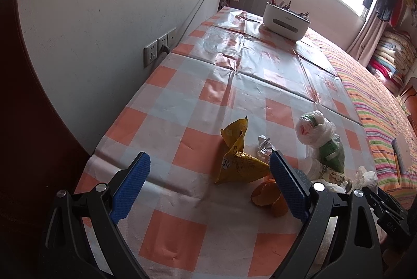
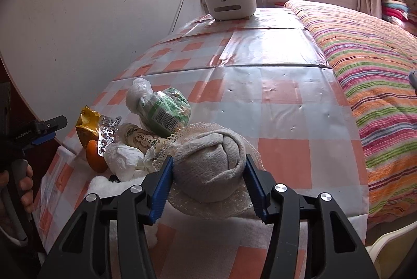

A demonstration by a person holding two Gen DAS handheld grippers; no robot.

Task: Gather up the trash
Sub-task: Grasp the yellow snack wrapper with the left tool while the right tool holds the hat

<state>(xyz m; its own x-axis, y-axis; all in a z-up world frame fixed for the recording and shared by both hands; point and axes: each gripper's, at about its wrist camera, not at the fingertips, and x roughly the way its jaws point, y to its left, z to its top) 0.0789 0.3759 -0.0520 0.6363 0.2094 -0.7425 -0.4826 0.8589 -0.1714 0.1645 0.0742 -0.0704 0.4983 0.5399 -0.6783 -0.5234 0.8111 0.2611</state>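
Trash lies on the checked tablecloth [image 1: 182, 107]: a yellow snack wrapper [image 1: 238, 161], orange peel [image 1: 268, 196], a foil blister pack [image 1: 264, 148], a green bottle in a clear bag [image 1: 331, 151], a cream bottle [image 2: 140, 137] and crumpled tissue [image 2: 125, 159]. My left gripper [image 1: 208, 182] is open above the cloth, the wrapper between its fingers' line. My right gripper [image 2: 208, 187] is shut on a rolled grey lace-edged sock [image 2: 211, 164] near the table's front edge. The left gripper also shows in the right wrist view [image 2: 44, 133].
A white organiser box [image 1: 285, 20] with pens stands at the table's far end. A wall with sockets [image 1: 159, 47] runs along the left. A striped bed cover [image 2: 370, 75] borders the table on the right. Folded blankets [image 1: 393, 54] are stacked beyond.
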